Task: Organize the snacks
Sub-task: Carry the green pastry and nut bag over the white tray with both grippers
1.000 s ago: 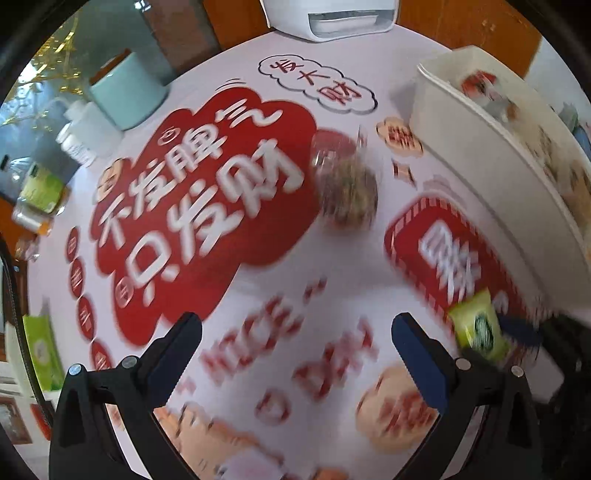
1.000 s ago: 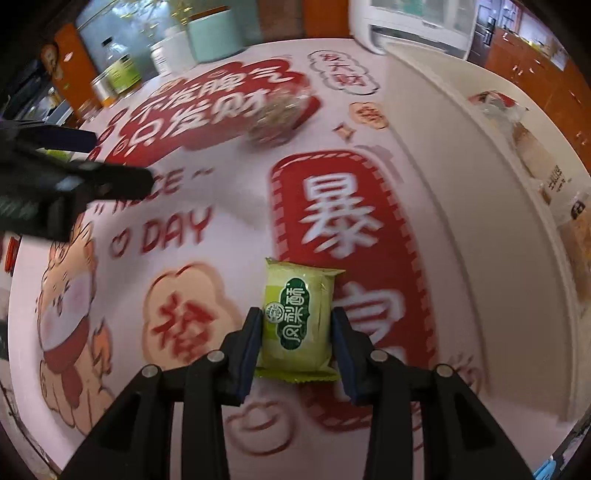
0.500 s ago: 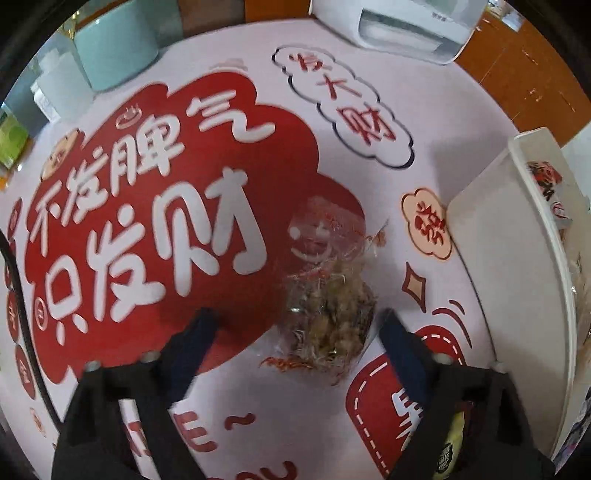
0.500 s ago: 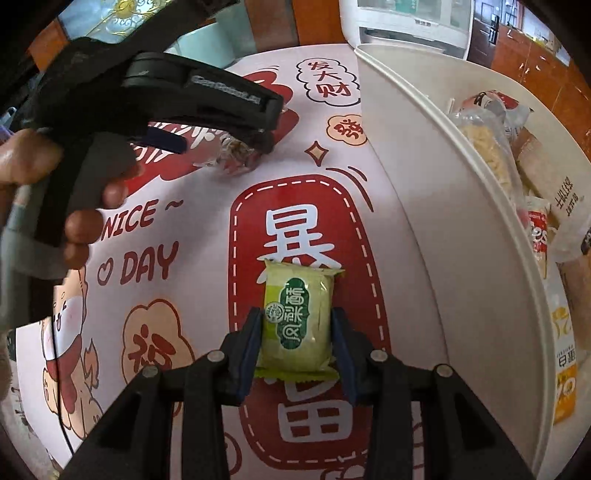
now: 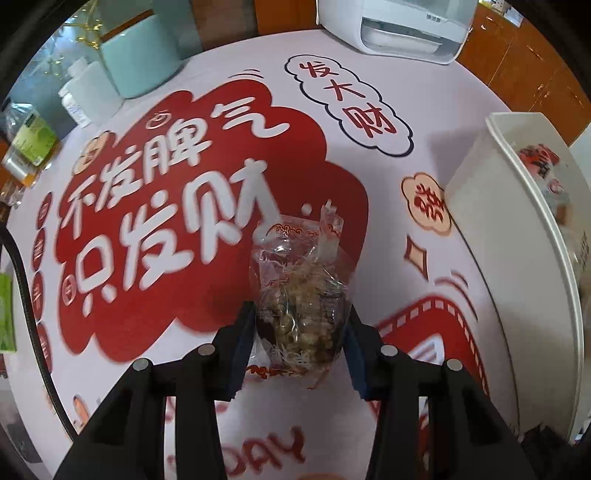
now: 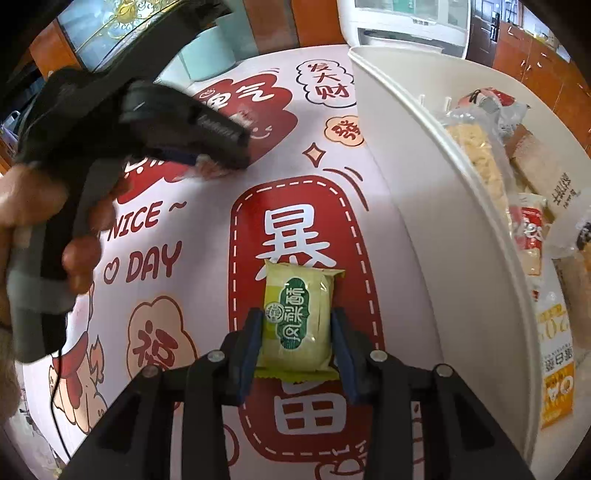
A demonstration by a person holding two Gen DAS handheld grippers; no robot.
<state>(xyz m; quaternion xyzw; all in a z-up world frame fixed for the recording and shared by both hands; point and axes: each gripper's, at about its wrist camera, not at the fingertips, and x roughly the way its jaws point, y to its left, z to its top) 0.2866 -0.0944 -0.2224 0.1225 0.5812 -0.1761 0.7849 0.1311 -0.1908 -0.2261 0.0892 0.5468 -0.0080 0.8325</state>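
Clear crinkled plastic wraps the snack packet [image 5: 301, 295] of brownish shreds now between the pads of my left gripper [image 5: 301, 328]; its jaws have just been closing, and both blue pads press the packet's sides where it lies on the red-and-white printed tablecloth [image 5: 184, 229]. My right gripper [image 6: 297, 341] is clamped on a green pastry packet [image 6: 298, 317], held above the tablecloth's red panel. Just right of it stands a white plastic bin [image 6: 436, 221] that holds several wrapped snacks. In the right wrist view, my left hand [image 6: 44, 206] grips its tool's handle. At the table's far edge stand a mint-green canister [image 5: 140, 59] and a white appliance [image 5: 399, 26].
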